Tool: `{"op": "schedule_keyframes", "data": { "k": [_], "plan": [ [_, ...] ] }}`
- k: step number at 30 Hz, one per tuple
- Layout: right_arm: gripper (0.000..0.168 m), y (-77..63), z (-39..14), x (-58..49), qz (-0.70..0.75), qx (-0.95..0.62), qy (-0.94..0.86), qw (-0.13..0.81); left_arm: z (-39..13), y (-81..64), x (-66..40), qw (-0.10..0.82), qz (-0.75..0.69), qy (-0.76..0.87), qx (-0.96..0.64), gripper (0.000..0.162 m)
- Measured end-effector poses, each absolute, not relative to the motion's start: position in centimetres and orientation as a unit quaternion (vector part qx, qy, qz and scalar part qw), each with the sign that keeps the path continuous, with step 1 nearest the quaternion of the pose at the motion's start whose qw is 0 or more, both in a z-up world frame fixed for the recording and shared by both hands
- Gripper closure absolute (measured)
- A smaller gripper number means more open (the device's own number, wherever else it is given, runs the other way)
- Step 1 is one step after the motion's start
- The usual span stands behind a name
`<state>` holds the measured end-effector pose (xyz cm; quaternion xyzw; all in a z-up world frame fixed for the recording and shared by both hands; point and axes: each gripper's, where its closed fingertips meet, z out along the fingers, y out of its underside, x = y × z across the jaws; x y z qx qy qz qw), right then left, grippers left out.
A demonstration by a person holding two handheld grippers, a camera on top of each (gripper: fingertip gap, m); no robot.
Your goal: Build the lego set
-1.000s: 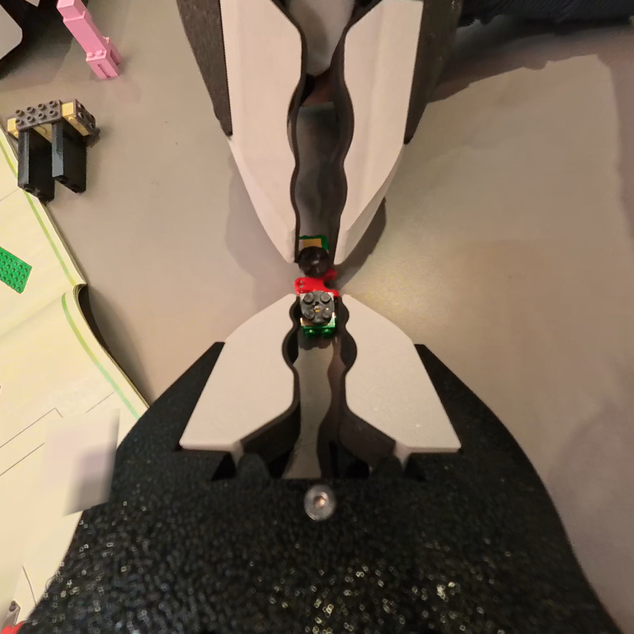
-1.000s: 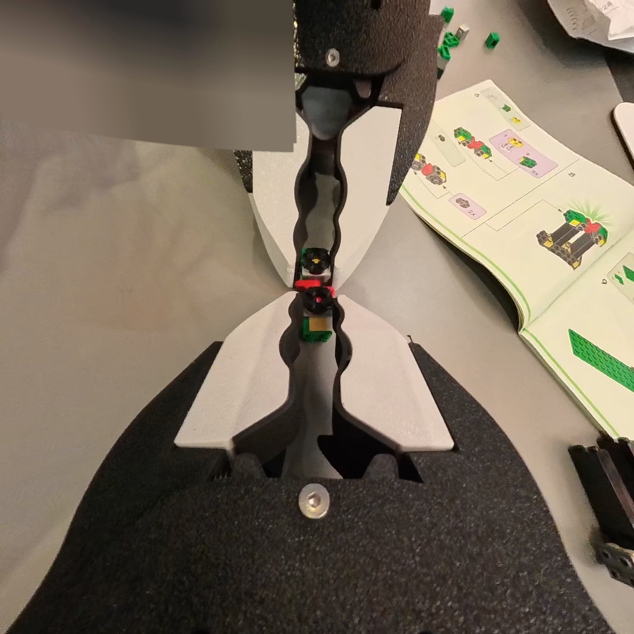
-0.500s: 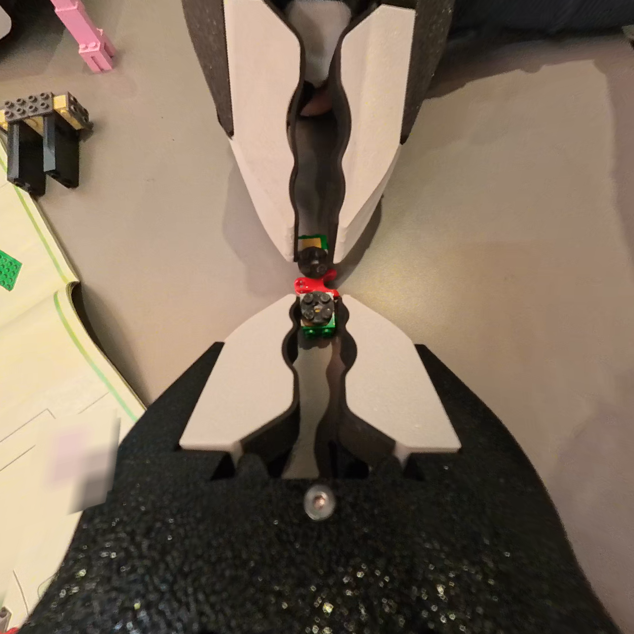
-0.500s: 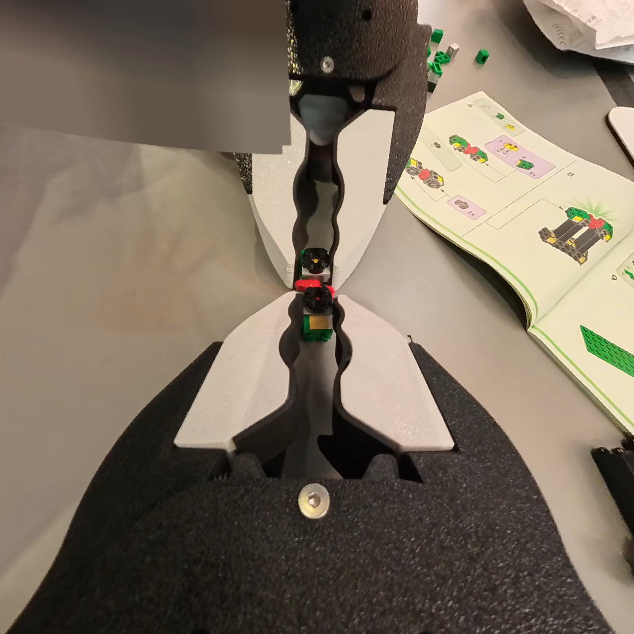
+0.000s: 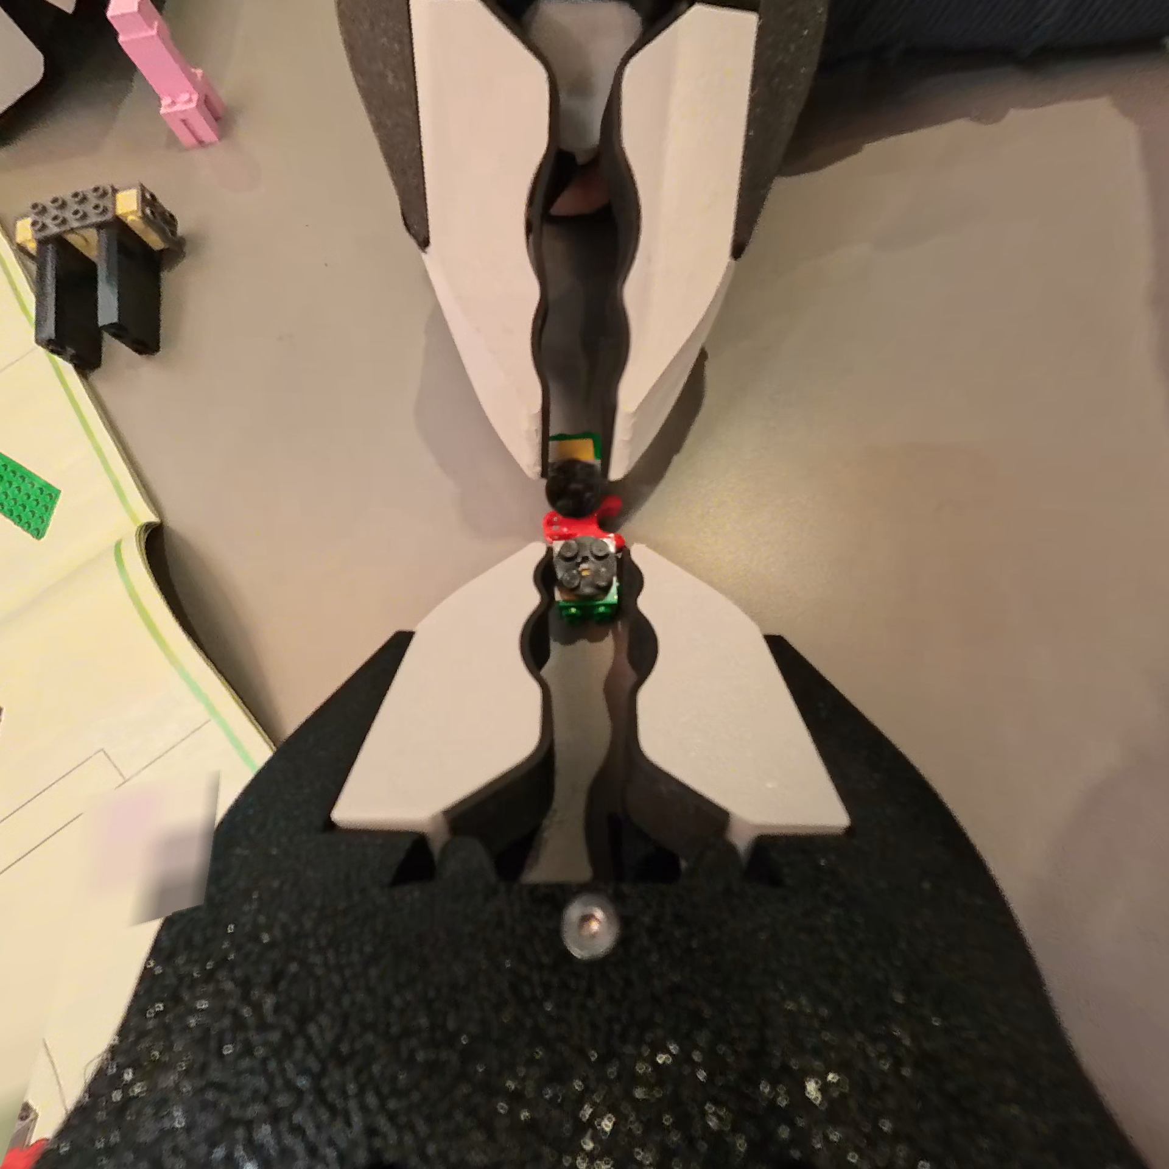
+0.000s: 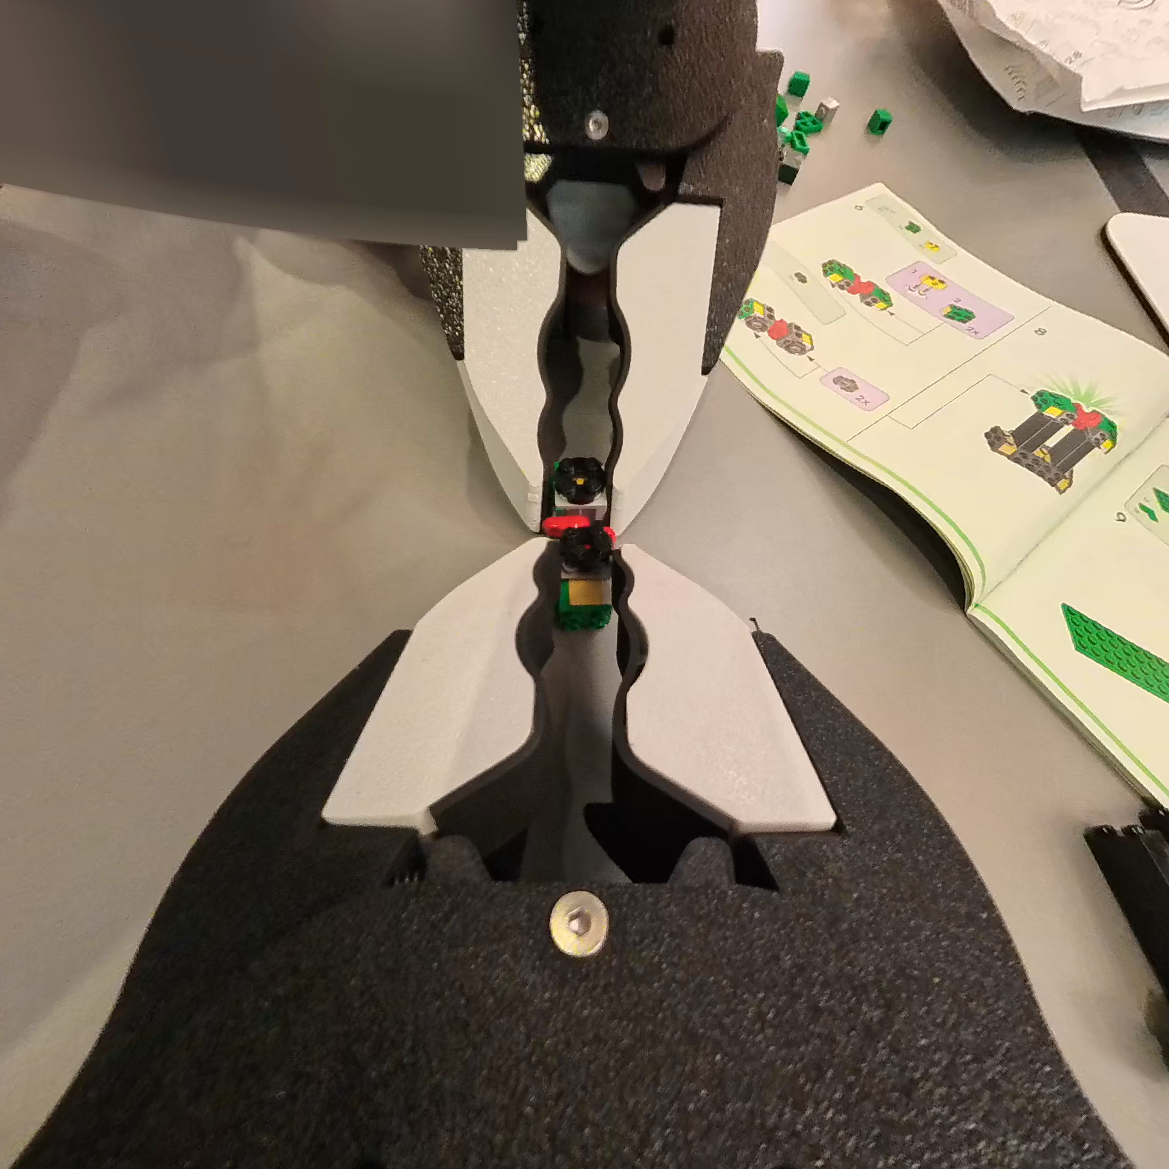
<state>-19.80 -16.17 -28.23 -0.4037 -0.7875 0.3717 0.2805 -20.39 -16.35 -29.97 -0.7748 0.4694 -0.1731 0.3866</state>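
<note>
Since a second ago almost nothing has shifted: the two grippers stay tip to tip, and only the background has slid slightly in both views. Between them sits one small lego assembly, a red piece (image 5: 579,524) in the middle with a stud-topped block on each side. The left gripper (image 5: 585,572) is pinched on the near block (image 5: 585,569), grey-black on top with green below; the right gripper (image 6: 585,569) is clamped on the other block (image 6: 585,585), green and yellow under a black round piece. The fingers hide the blocks' sides, so whether the joints are fully seated cannot be told. On the grey table (image 5: 885,443), far left in the left wrist view, stand a black pillar build (image 5: 95,272) and a pink piece (image 5: 171,82), cut off. The open instruction booklet (image 6: 949,411) lies right in the right wrist view, with loose green bricks (image 6: 803,120) beyond it.
</note>
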Motion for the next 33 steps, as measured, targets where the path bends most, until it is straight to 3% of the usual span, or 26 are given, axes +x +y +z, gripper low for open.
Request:
{"op": "schedule_keyframes", "data": {
  "k": [1,13,19,24,33],
  "plan": [
    [0.154,-16.1,-28.3,-19.8,0.37,-0.405,-0.787,0.281,-30.0,-16.3,-20.4,0.388,-0.173,0.47,-0.774,0.142],
    [0.152,-15.9,-28.0,-20.0,0.381,-0.417,-0.777,0.278,-30.0,-16.3,-20.4,0.382,-0.18,0.468,-0.777,0.142],
    [0.14,-16.4,-28.4,-20.6,0.368,-0.435,-0.793,0.216,-30.0,-16.4,-20.3,0.381,-0.182,0.471,-0.774,0.143],
    [0.147,-16.8,-29.2,-20.6,0.371,-0.443,-0.799,0.166,-30.0,-16.4,-20.3,0.381,-0.181,0.473,-0.773,0.143],
    [0.152,-16.4,-28.0,-20.8,0.376,-0.438,-0.784,0.229,-30.0,-16.3,-20.3,0.382,-0.179,0.472,-0.774,0.142]
  ]
}}
